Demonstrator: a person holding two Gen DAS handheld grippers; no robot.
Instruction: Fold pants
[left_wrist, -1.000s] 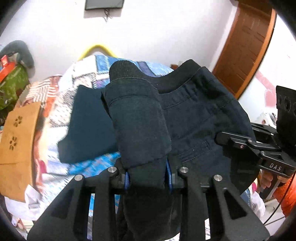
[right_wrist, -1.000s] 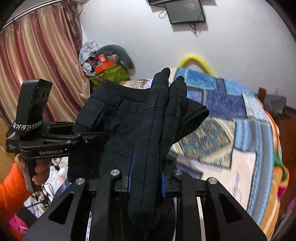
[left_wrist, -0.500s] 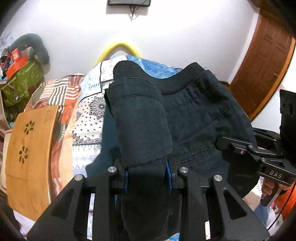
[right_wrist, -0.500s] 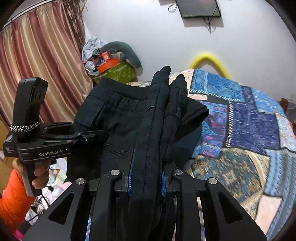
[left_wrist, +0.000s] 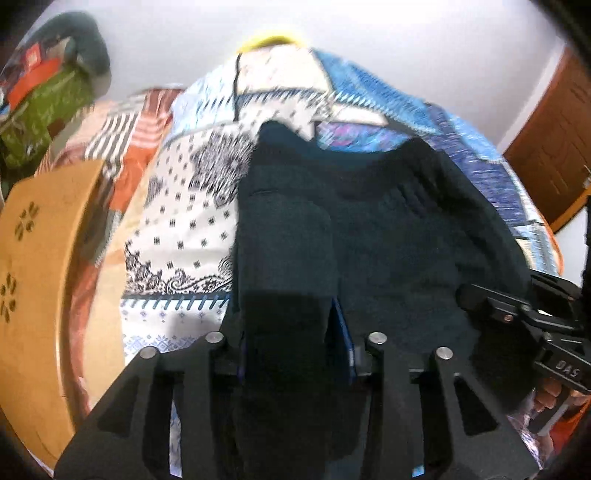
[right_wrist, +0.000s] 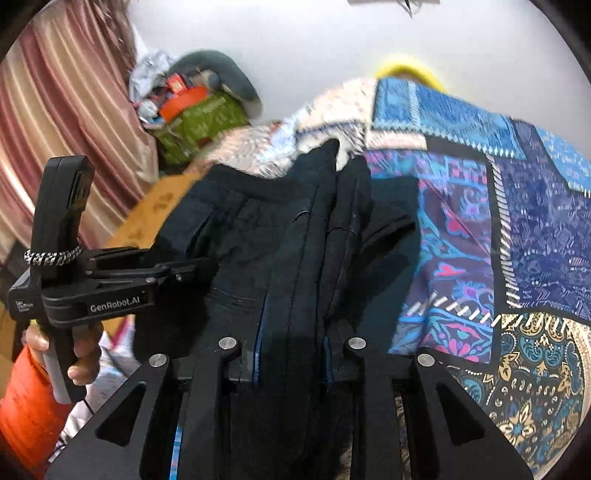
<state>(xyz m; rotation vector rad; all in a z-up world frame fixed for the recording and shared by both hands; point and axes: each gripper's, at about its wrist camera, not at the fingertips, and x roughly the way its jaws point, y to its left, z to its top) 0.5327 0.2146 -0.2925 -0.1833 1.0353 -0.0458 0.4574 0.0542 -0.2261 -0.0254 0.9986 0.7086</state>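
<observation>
Two wrist fisheyes side by side, close behind their fingers, facing forward, both seeing the pants (left_wrist: 406, 240) and bed (right_wrist: 517, 221)

The pants (left_wrist: 388, 251) hang between both grippers above the quilt (left_wrist: 192, 229); a board (left_wrist: 40, 288) lies left.

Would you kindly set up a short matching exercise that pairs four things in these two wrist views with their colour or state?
Things:
1. dark fabric pants
2. patchwork patterned bedspread
3. pleated curtain
4. round perforated wooden board

Colour or state:
A. pink and beige stripes
B. tan, with flower-shaped cut-outs
C. clamped by the left gripper and the right gripper
D. mostly blue, covering the bed

Pairs: 1-C, 2-D, 3-A, 4-B
</observation>
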